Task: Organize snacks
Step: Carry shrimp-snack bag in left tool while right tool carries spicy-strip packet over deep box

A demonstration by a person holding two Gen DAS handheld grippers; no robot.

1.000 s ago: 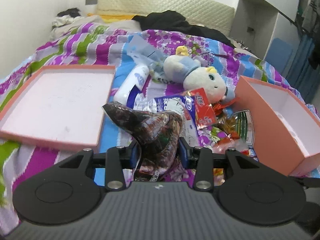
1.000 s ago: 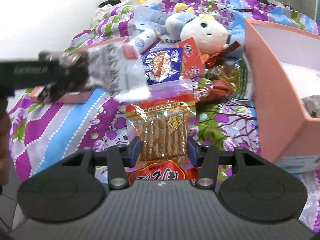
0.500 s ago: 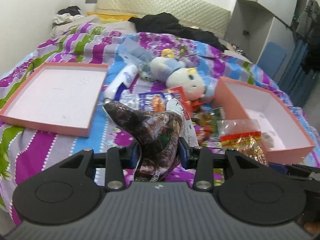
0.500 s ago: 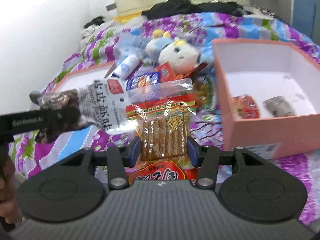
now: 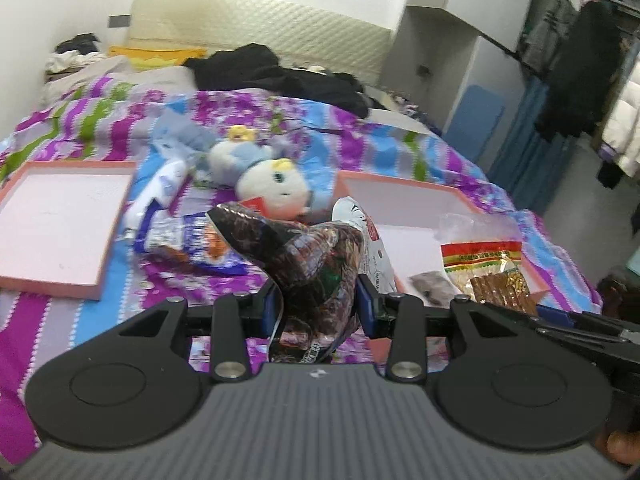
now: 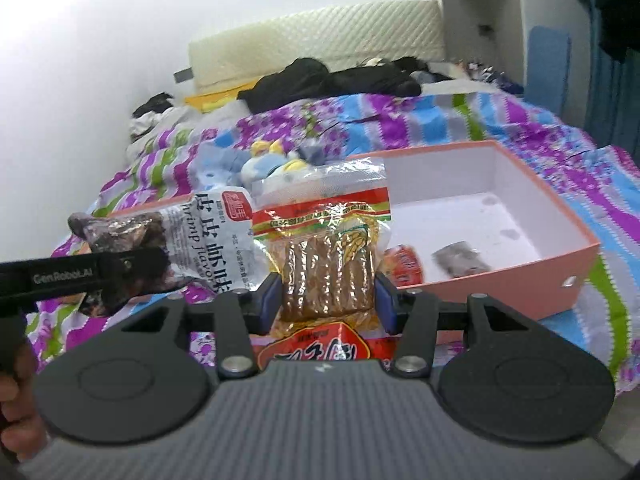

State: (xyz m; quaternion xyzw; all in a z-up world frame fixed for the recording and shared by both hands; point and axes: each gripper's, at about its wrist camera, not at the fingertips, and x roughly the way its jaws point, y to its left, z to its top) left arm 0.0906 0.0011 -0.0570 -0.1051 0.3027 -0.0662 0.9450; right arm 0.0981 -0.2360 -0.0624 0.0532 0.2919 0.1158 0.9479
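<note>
My left gripper [image 5: 318, 304] is shut on a dark shrimp snack bag [image 5: 316, 256], held up over the bed; the same bag [image 6: 168, 244] shows at the left of the right wrist view. My right gripper [image 6: 326, 298] is shut on a clear packet of brown sticks with a red and yellow label [image 6: 328, 264], also seen at the right of the left wrist view as the stick packet [image 5: 494, 270]. The deep pink box [image 6: 532, 272] lies ahead to the right, with a red packet [image 6: 404, 266] and a small grey packet [image 6: 460, 260] inside.
A shallow pink lid [image 5: 60, 216] lies on the left of the striped bedspread. A blue snack bag [image 5: 192, 244], a white tube [image 5: 160, 188] and a plush toy [image 5: 272, 184] lie between lid and box. Black clothes [image 5: 280, 76] sit near the headboard.
Both grippers have risen and drawn back from the bed with their packets still held. The deep pink box now shows its inside, and more of the room is in view.
</note>
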